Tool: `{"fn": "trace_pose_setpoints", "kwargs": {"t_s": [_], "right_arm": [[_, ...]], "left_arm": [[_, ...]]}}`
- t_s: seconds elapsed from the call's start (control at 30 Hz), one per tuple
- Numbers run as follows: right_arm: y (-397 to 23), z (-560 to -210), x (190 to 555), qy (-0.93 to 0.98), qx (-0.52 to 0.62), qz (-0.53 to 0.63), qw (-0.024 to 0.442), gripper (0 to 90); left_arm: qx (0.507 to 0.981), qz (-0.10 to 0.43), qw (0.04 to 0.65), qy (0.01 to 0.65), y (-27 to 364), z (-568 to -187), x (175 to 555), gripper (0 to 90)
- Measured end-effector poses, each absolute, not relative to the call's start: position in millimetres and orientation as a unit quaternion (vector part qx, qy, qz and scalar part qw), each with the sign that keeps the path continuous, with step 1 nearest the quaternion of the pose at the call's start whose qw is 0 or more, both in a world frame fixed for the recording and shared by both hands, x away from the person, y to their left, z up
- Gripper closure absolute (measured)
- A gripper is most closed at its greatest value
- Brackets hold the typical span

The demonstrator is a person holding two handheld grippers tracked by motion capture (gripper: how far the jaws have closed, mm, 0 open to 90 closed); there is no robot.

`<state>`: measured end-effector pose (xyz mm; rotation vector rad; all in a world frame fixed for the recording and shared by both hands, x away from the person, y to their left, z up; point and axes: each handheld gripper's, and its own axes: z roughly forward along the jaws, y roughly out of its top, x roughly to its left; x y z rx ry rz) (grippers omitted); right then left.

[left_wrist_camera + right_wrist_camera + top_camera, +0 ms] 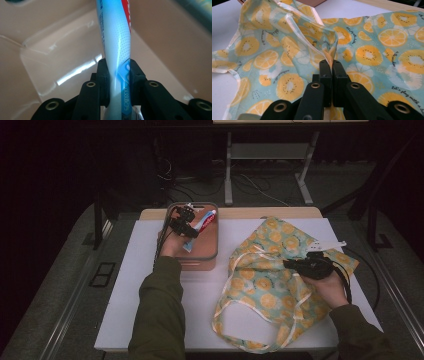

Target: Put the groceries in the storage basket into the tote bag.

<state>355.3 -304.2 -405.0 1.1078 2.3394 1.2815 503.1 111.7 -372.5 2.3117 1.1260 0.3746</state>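
I log my left gripper [119, 75] over the salmon-pink plastic bin [50, 50], jaws clamped on the white, blue and red toothpaste tube [116, 37] rising between them, and my right gripper [331, 72] pinching a raised fold of the mint-green citrus-print fabric tote bag [372, 55] spread around its jaws.

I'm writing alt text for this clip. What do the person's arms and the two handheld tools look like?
Both forearms wear olive-green long sleeves. The left tool and right tool are black, each with a black cable trailing back. Seen close, the jaws are matte black blocks on angular black links set with brass-coloured round rivets.
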Motion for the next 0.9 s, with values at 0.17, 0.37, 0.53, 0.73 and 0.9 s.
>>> {"fn": "trace_pose_setpoints", "kwargs": {"t_s": [0.17,0.37,0.53,0.73,0.9], "right_arm": [[-303.8,-405.0,355.7,0.804,0.38,0.439,0.128,88.1],[-303.8,-404.9,356.0,0.805,0.38,0.437,0.132,88.2],[-303.4,-406.0,357.1,0.805,0.382,0.435,0.131,88.2],[-303.1,-406.0,357.0,0.806,0.381,0.432,0.134,88.2],[-303.9,-407.0,357.9,0.807,0.381,0.431,0.133,88.2]], "left_arm": [[0.861,0.143,0.283,0.397,115.9,-355.1,489.2,74.7],[0.862,0.138,0.306,0.381,122.1,-338.4,472.3,74.9],[0.866,0.124,0.327,0.359,128.9,-329.8,453.1,74.8],[0.869,0.121,0.335,0.343,135.6,-327.2,433.2,74.8],[0.875,0.121,0.339,0.324,133.6,-325.0,414.4,74.8]]}}
